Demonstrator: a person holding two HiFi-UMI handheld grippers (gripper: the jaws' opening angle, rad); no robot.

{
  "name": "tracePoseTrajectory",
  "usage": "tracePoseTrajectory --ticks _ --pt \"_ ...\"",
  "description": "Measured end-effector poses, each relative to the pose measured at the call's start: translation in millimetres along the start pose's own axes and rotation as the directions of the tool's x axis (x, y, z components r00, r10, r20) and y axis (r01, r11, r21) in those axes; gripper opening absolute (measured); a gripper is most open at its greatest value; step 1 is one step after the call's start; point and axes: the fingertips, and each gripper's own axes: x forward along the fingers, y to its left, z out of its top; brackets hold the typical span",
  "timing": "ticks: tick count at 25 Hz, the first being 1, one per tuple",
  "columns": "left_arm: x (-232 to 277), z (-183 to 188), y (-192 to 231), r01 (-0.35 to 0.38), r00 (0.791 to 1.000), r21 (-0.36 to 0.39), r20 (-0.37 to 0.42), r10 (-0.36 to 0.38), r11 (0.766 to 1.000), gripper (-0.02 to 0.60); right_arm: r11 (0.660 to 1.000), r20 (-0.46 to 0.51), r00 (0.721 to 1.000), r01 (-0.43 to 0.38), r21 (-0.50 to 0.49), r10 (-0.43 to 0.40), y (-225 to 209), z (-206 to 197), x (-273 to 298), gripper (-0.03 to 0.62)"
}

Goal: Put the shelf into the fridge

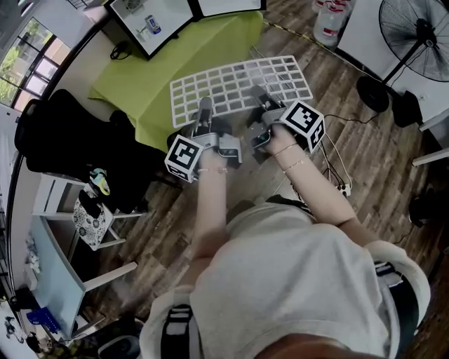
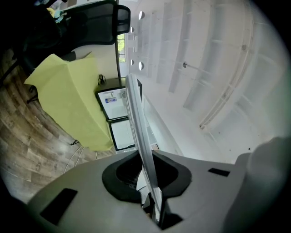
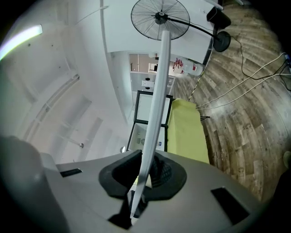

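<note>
A white wire grid shelf (image 1: 242, 84) is held level over the near edge of a green-covered table (image 1: 147, 84). My left gripper (image 1: 204, 112) is shut on the shelf's near edge at the left. My right gripper (image 1: 258, 98) is shut on the same edge to the right. In the left gripper view the shelf (image 2: 138, 123) runs edge-on out of the closed left gripper (image 2: 144, 175). The right gripper view shows the shelf (image 3: 157, 91) the same way, clamped in the right gripper (image 3: 144, 175). Two small black fridges with glass doors (image 1: 151, 24) stand beyond the table.
A standing fan (image 1: 414, 31) and loose cables are on the wood floor at the right. A black chair (image 1: 70, 133) and a white stool with a patterned bag (image 1: 91, 221) stand at the left. Bottles (image 1: 330, 21) sit at the far right.
</note>
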Motion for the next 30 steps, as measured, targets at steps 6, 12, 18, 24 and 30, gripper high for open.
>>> tracePoseTrajectory --ticks 6,12,18,24,30 --pt "-3 2 10 -0.011 1.0 -0.014 -0.012 0.011 1.0 0.044 1.0 0.007 1.0 0.02 0.013 -0.02 -9 -7 -2 0.038" --pt "2 1 9 -0.004 1.0 -0.026 -0.025 0.003 1.0 0.044 1.0 0.014 1.0 0.023 0.004 -0.023 -7 -3 -1 0.038" --pt "9 1 19 -0.025 0.999 -0.025 -0.042 0.024 0.999 0.044 0.999 0.017 0.999 0.038 -0.004 -0.038 -14 -2 6 0.04" --pt "26 12 28 -0.031 0.999 -0.016 -0.033 0.031 0.999 0.044 0.999 0.001 0.999 0.034 0.013 -0.034 -19 1 33 0.037" --pt "70 31 38 -0.033 0.999 -0.004 -0.014 0.033 0.999 0.046 1.0 -0.016 1.0 0.01 -0.019 -0.01 -16 14 82 0.039"
